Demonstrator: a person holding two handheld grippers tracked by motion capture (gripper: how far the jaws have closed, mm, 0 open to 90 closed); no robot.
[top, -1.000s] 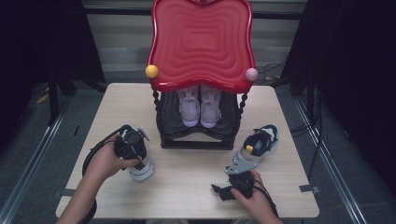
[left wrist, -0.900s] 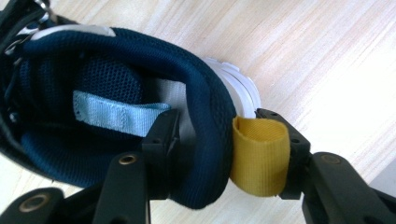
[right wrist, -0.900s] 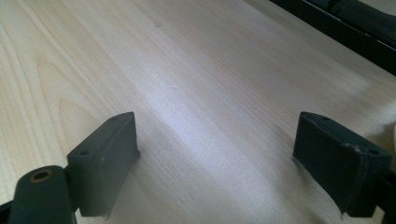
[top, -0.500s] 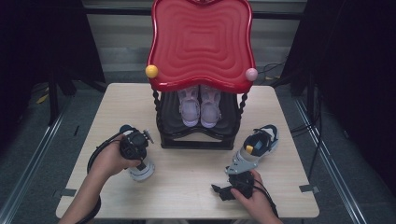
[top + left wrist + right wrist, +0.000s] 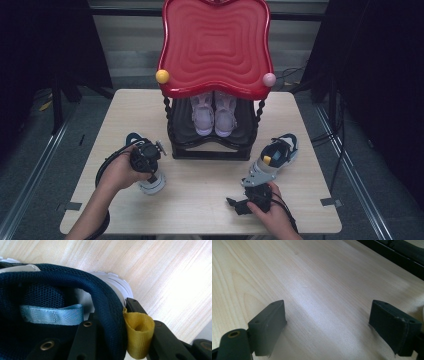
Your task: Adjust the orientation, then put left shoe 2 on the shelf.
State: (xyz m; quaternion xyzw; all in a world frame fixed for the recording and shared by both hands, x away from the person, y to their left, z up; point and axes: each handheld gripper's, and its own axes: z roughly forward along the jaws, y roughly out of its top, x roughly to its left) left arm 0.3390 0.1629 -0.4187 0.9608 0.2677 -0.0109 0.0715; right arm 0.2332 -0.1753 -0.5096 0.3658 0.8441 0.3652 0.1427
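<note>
Overhead, the left gripper (image 5: 146, 159) sits on a navy sneaker (image 5: 150, 182) near the bench's (image 5: 200, 200) left edge, close to the red-topped shoe rack (image 5: 215, 50). Along the left gripper view, its fingers (image 5: 83, 340) have just been closing and pinch the sneaker's heel collar (image 5: 110, 312) beside the yellow pull loop (image 5: 138, 336); that soft mesh could slip free when lifted. Along the right gripper view, the right gripper (image 5: 327, 325) is spread wide over bare bench, with free room.
</note>
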